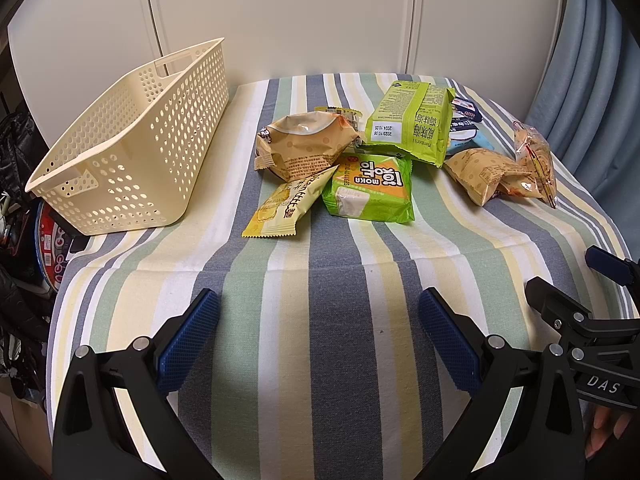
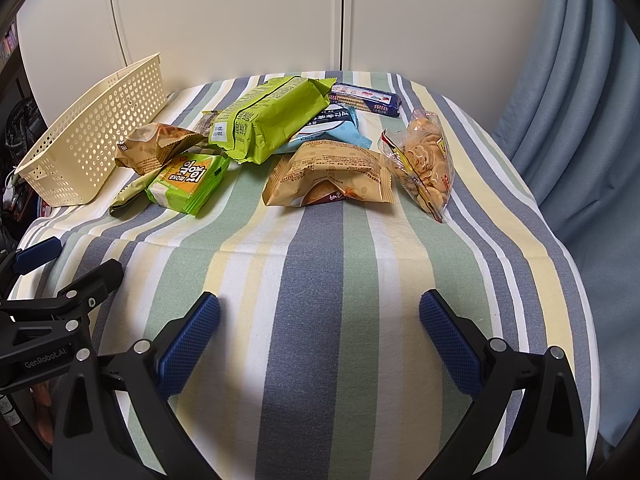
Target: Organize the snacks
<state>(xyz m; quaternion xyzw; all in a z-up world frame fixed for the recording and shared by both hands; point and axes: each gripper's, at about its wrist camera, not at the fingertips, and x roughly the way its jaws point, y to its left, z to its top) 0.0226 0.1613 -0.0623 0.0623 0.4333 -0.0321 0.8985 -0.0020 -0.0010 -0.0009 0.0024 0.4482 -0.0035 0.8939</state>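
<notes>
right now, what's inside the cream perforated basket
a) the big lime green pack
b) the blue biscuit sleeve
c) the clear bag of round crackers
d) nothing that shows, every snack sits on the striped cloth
d: the cream perforated basket shows only bare walls and floor, while the snacks, such as the clear bag of round crackers and the big lime green pack, lie on the striped cloth.

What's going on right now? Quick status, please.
Left gripper and right gripper open, empty. Snack pile still on the striped cloth; basket looks empty. Nothing in the way.
</notes>
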